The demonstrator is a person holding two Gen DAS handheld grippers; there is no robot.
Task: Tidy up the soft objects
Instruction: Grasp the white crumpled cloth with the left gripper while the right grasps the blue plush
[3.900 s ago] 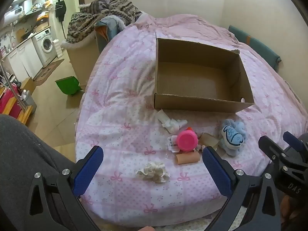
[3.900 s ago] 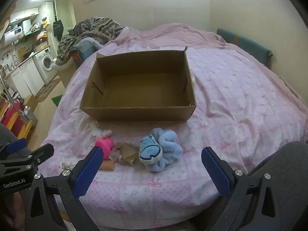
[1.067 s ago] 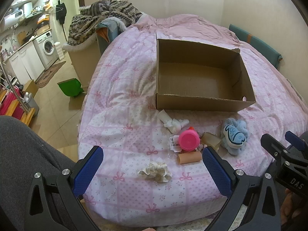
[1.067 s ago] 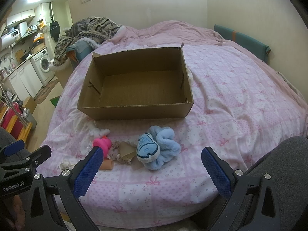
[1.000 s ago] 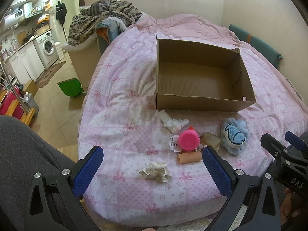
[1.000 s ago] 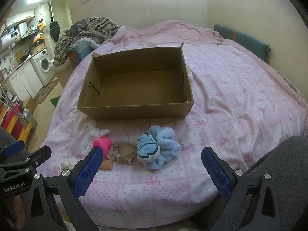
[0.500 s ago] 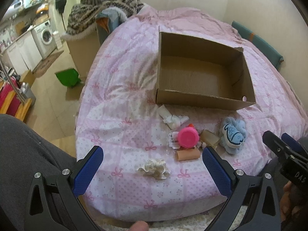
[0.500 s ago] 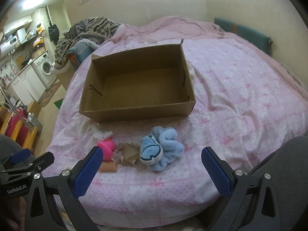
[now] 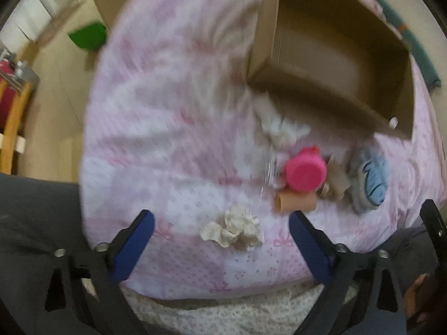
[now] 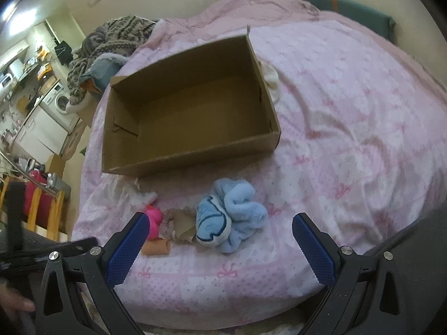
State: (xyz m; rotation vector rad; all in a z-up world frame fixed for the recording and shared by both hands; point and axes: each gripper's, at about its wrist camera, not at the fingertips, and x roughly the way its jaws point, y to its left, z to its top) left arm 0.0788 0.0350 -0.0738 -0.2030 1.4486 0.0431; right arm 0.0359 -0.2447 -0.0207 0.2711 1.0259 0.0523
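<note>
While its jaws are closing with nothing pressed between the pads, the left gripper (image 9: 220,220) points down at a crumpled cream cloth (image 9: 232,227) that lies between its fingers, long axis across the view. Beyond it a tan tube (image 9: 296,202) also lies crosswise, touching a pink toy (image 9: 306,170). The right gripper (image 10: 216,220) stands released over a blue plush (image 10: 229,219), bunched with no clear axis. Farther off, the empty cardboard box (image 10: 192,156) sits on the pink bedspread (image 10: 349,128).
</note>
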